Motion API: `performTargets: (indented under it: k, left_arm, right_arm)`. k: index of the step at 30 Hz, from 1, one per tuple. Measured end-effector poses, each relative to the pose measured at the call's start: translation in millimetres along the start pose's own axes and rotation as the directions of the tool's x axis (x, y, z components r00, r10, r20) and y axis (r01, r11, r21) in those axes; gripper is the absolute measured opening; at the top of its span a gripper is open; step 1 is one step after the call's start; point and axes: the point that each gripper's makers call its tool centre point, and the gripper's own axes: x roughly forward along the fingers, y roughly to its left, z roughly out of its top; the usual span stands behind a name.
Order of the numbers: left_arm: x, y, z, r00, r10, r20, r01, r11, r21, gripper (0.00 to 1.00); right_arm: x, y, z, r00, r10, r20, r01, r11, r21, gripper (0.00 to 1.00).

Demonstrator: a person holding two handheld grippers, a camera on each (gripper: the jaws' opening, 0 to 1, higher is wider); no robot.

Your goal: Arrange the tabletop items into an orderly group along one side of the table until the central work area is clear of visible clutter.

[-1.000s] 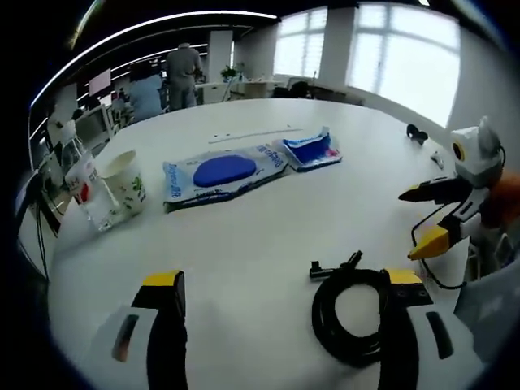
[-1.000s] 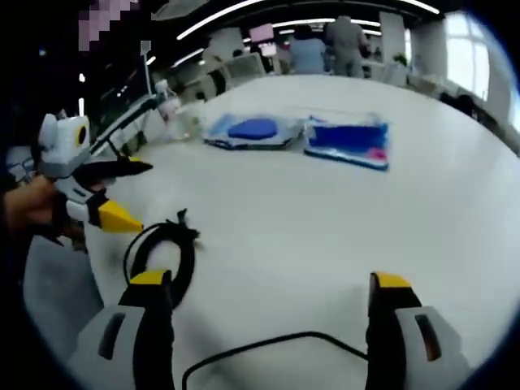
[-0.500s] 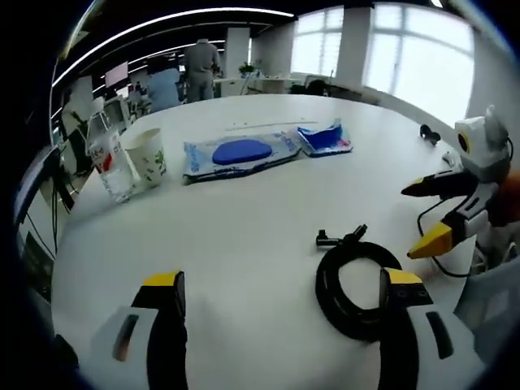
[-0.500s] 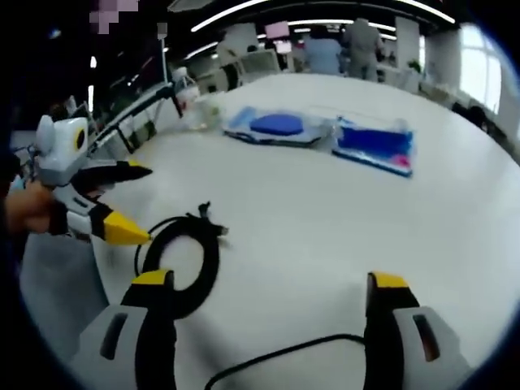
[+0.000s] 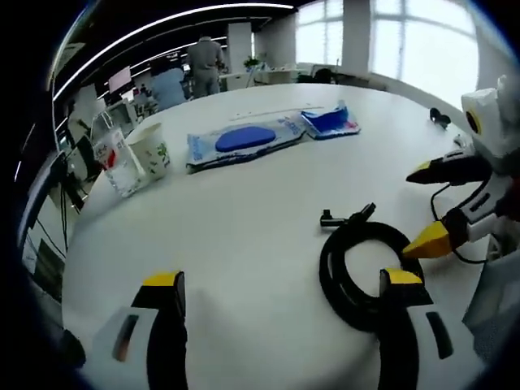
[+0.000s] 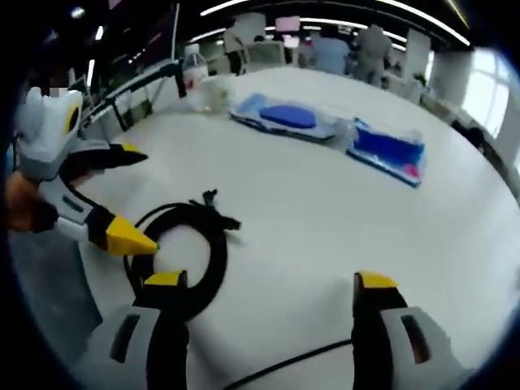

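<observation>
A coiled black cable (image 5: 357, 272) lies on the white table (image 5: 244, 236), just ahead of my left gripper (image 5: 282, 280), whose right jaw overlaps the coil's near edge. That gripper is open and holds nothing. My right gripper (image 5: 424, 207) comes in from the right, open, its yellow tips beside the coil. In the right gripper view the coil (image 6: 185, 248) lies at the left jaw of my right gripper (image 6: 270, 281), and the left gripper (image 6: 134, 197) stands open over it. A large blue wipes pack (image 5: 240, 140), a smaller blue pack (image 5: 331, 122), a paper cup (image 5: 152, 150) and a clear bottle (image 5: 114, 158) sit farther off.
A thin black cord (image 6: 284, 361) runs across the table near my right gripper's jaws. A small dark object (image 5: 439, 118) lies at the far right edge. People stand at desks beyond the table. Bare white tabletop (image 6: 325, 219) separates the coil from the packs.
Both cameras have shifted, so the coil now sits nearer in each view. Nothing on the table has moved, and both grippers stay open.
</observation>
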Motion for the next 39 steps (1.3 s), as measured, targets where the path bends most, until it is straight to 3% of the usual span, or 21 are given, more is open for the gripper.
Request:
performTargets:
  k: [11, 23, 32, 34, 39]
  left_arm:
    - [4, -5.4, -6.9, 1.000, 0.003, -0.031, -0.002, 1.000, 0.019, 0.98]
    - [6, -11.0, -7.4, 0.998, 0.019, -0.060, -0.018, 1.000, 0.012, 0.93]
    - [7, -23.5, -7.7, 0.998, -0.023, -0.059, 0.022, 1.000, -0.003, 0.77]
    - [7, -31.2, -8.1, 0.997, -0.056, -0.057, 0.056, 0.998, -0.011, 0.68]
    - [5, -37.5, -8.2, 0.996, -0.063, -0.061, 0.062, 0.998, -0.017, 0.59]
  right_arm:
    - [10, 16, 5.6, 1.000, 0.002, -0.028, -0.004, 0.996, -0.094, 0.68]
    - [12, 21, 3.8, 0.999, 0.020, -0.030, -0.022, 0.997, -0.071, 0.57]
    - [13, 28, 4.6, 0.999, 0.034, -0.011, -0.035, 0.998, -0.044, 0.43]
    - [13, 29, 4.6, 0.999, 0.033, -0.012, -0.033, 0.999, -0.038, 0.42]
    - [13, 30, 5.3, 0.999, 0.036, -0.025, -0.037, 0.998, -0.047, 0.40]
